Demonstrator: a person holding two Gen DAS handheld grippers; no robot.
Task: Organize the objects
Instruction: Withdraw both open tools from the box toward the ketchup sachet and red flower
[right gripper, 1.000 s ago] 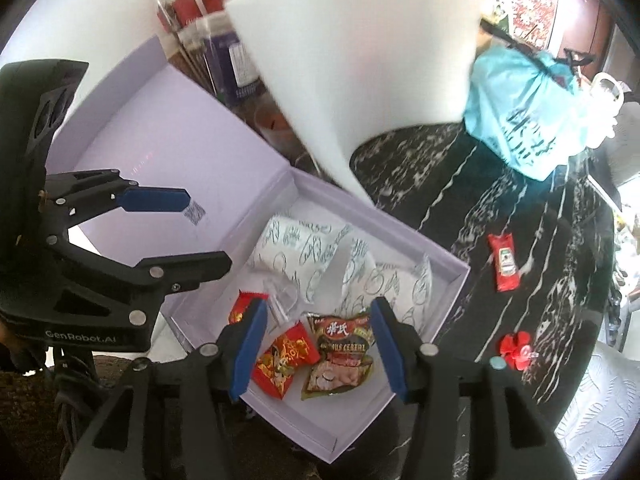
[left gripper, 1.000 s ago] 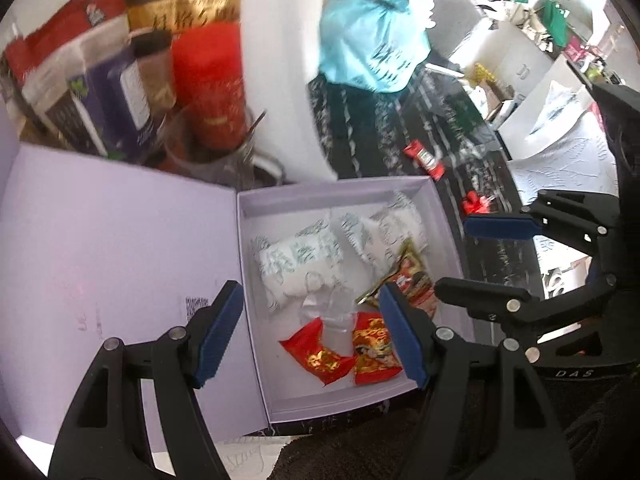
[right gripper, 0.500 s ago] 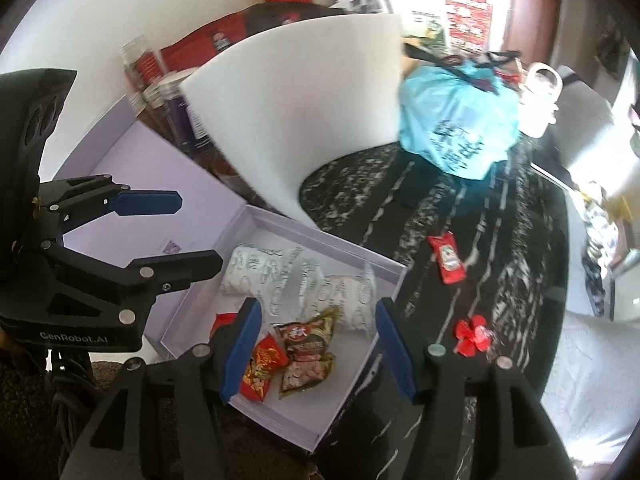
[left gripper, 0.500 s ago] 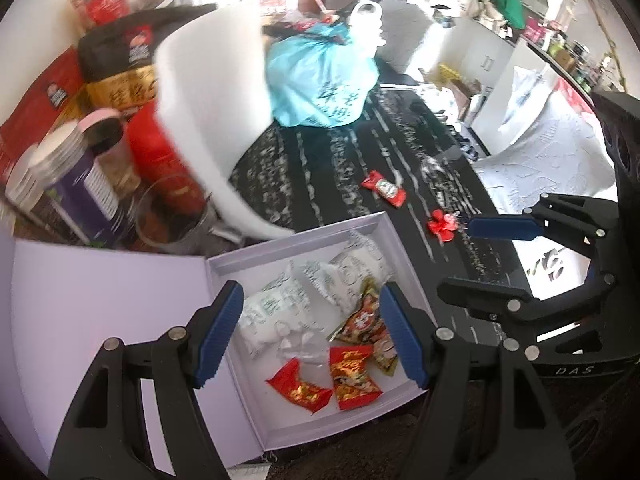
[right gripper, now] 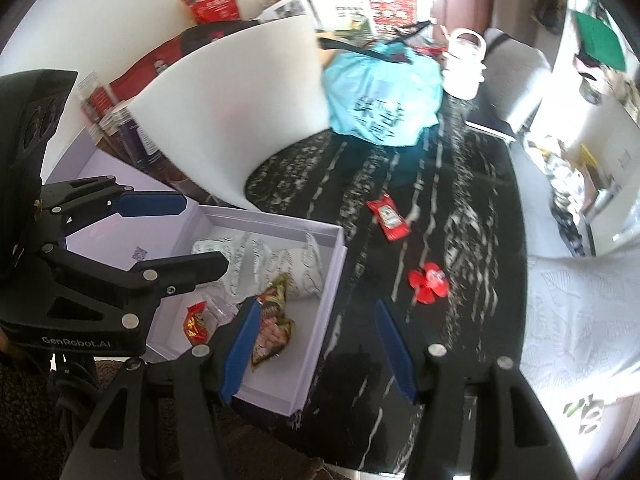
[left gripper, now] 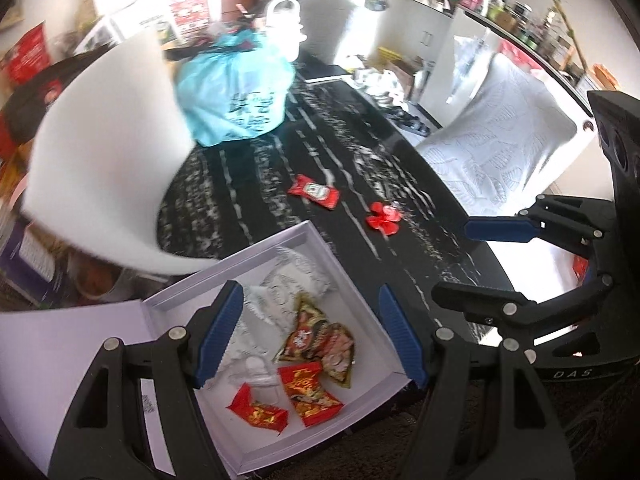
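Note:
An open lavender box [left gripper: 256, 254] [right gripper: 280, 226] holds white patterned packets [left gripper: 288, 280], a green-red snack bag [left gripper: 316, 340] and red sachets [left gripper: 308, 392]. My left gripper [left gripper: 310, 336] hangs open above the box with nothing between its fingers; it also shows at the left of the right wrist view [right gripper: 176, 236]. My right gripper [right gripper: 316, 346] is open and empty over the box's right wall and the table, and appears as well in the left wrist view [left gripper: 480, 264]. A red ketchup sachet [left gripper: 314, 192] [right gripper: 388, 216] and a red flower-shaped wrapper [left gripper: 383, 219] [right gripper: 428, 282] lie loose on the black marbled table [left gripper: 360, 140].
The box lid [left gripper: 60, 340] lies open to the left. A curved white foam sheet [left gripper: 108, 160] [right gripper: 232, 120] stands behind the box, hiding jars and packets. A teal bag [left gripper: 236, 92] sits further back. A white embossed cloth [left gripper: 492, 140] borders the table's right side.
Both grippers rose and swung rightward, so the box slid down and left in view while the sachet and flower wrapper came closer. The right jaws widened slightly. Nothing was taken.

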